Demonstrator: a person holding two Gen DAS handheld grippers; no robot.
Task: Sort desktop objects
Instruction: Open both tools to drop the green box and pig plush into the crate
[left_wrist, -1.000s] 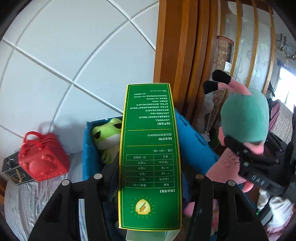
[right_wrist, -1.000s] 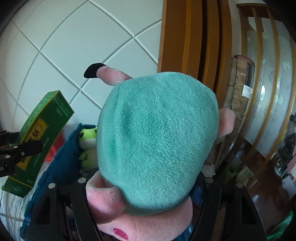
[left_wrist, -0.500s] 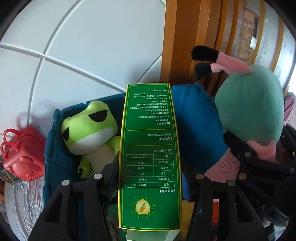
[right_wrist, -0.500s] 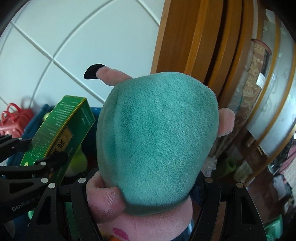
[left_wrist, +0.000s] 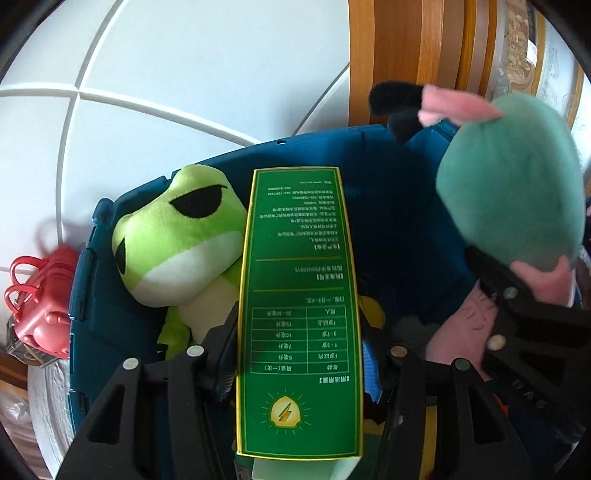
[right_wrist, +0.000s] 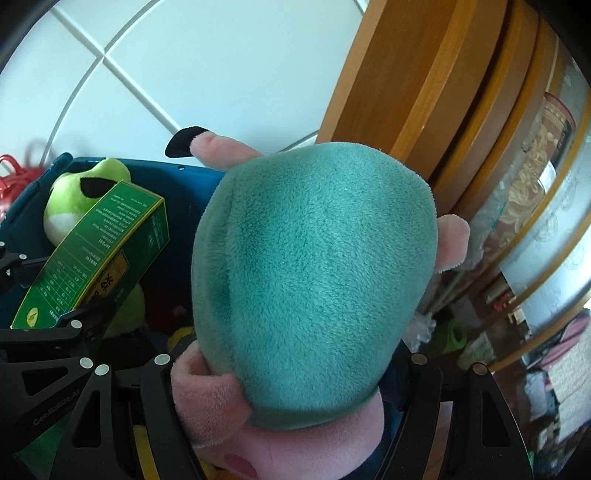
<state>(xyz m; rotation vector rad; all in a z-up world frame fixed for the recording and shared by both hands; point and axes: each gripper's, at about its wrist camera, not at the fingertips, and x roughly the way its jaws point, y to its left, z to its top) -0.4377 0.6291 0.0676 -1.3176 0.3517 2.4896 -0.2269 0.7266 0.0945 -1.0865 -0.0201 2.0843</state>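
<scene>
Left wrist view: left gripper (left_wrist: 299, 363) jaws clenched on the green carton (left_wrist: 299, 306), which stands lengthwise between them. A second ago the blue bin (left_wrist: 110, 295) sat low and small in view, mostly behind the carton; now its rim fills the width and the carton hangs over its interior, beside the frog plush (left_wrist: 177, 247) lying against the bin's left wall. Red bag (left_wrist: 37, 299) stays outside the bin's left edge. Carton not yet let go.

Right wrist view: right gripper (right_wrist: 291, 373) jaws grasp the pink plush with teal cap (right_wrist: 314, 280), grip unchanged in look. The bin has come up from the lower left, and the plush now hangs over its right side.

Judgement: both items have been carried to the bin and lowered toward it; release is what remains.
</scene>
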